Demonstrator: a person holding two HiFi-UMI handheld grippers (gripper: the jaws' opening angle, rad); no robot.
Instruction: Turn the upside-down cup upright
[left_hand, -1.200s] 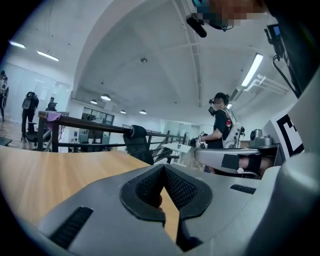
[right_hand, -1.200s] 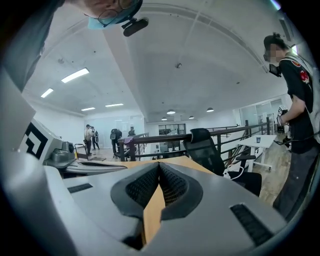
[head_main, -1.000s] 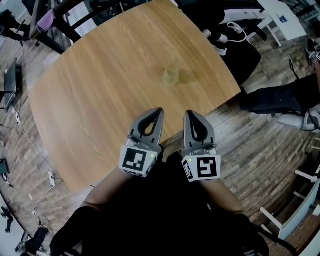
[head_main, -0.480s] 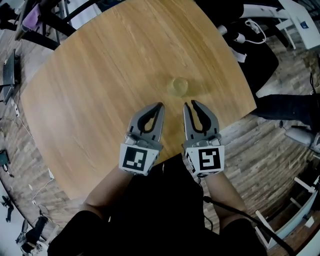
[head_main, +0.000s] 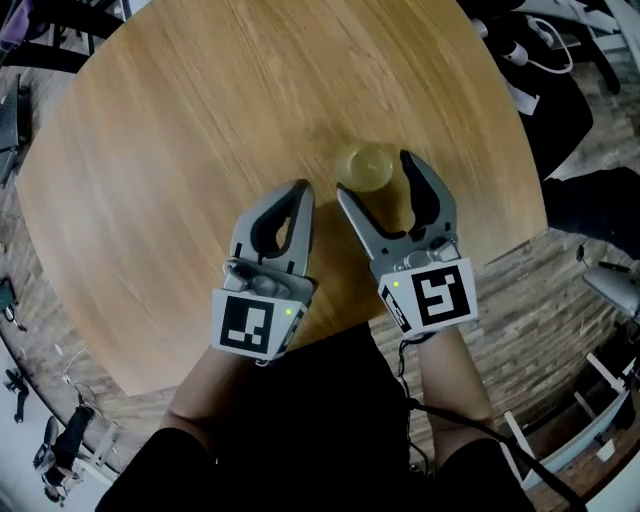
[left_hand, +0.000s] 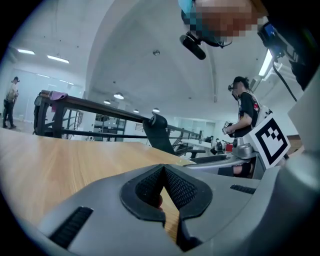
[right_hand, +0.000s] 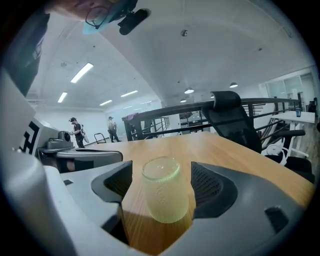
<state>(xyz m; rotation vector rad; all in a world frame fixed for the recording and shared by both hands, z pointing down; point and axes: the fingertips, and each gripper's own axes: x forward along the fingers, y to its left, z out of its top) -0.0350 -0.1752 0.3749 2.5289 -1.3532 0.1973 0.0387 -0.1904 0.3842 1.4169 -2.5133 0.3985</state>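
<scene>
Fingers (left_hand: 180, 187) of the left gripper (head_main: 301, 190) are pressed together on nothing, just beside the work. The yellowish textured cup (right_hand: 165, 195) stands base-up on the wooden bench (head_main: 180, 120), long axis vertical, straight ahead between the right gripper's (head_main: 376, 178) opening fingers (right_hand: 210, 187) (neither pad touches it), so the right hand is nearer.

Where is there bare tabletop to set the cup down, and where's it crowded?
Bare table beyond the cup and left of the left gripper. Crowded at the near edge: the right gripper is opening its jaws around the cup.
</scene>
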